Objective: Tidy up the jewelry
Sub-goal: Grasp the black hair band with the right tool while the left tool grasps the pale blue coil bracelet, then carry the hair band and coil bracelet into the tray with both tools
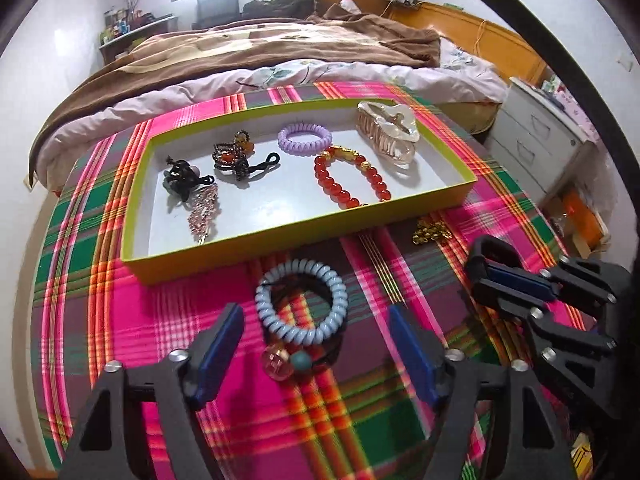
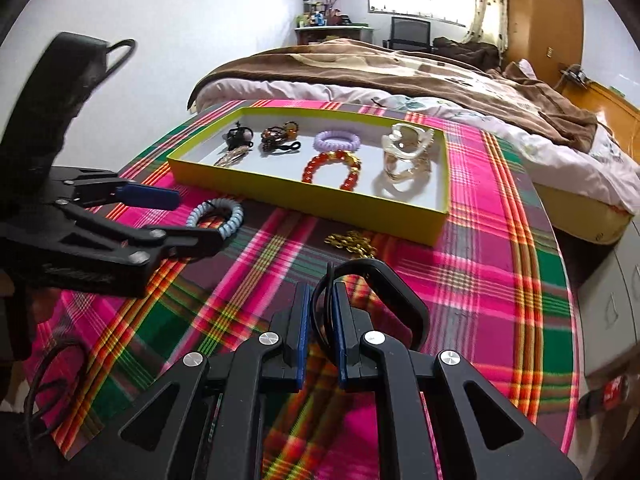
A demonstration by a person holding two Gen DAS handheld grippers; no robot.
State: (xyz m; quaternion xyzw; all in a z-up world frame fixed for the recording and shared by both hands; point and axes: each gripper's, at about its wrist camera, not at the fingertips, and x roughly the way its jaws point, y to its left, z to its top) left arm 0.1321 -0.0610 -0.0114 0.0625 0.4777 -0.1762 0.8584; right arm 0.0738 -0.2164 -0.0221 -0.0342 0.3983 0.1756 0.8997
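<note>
**Operator:** Where's my left gripper?

**Spotter:** Your left gripper (image 1: 316,316) sits at the bottom of its own view with the fingers apart. The pale blue coil hair tie (image 1: 300,308) lies on the plaid tablecloth (image 1: 120,320) between your two blue pads, and neither pad presses on it. Under the coil there's a black elastic with a pink faceted bead and a teal bead (image 1: 280,364).

**Operator:** And the right one?

**Spotter:** Your right gripper (image 2: 320,320) is closed, bottom centre of its view. A thin black band of a black loop-shaped piece (image 2: 400,292) is pinched between the pads. I can't tell exactly what that piece is.

**Operator:** What's in the tray?

**Spotter:** The yellow-green tray (image 1: 280,236) fills the middle of your left view. From left to right inside it:
- a black hair tie with an ornament (image 1: 182,178), with a rhinestone leaf clip (image 1: 204,212) just below it
- a brown beaded hair tie (image 1: 234,156)
- a purple coil hair tie (image 1: 305,136), with a red bead bracelet (image 1: 352,182) below it
- a clear claw clip (image 1: 390,132) at the right end

**Operator:** Anything outside it?

**Spotter:** A gold chain (image 1: 430,232) lies bunched on the cloth, just below the tray's lower right corner and above your right gripper's fingers.
</note>
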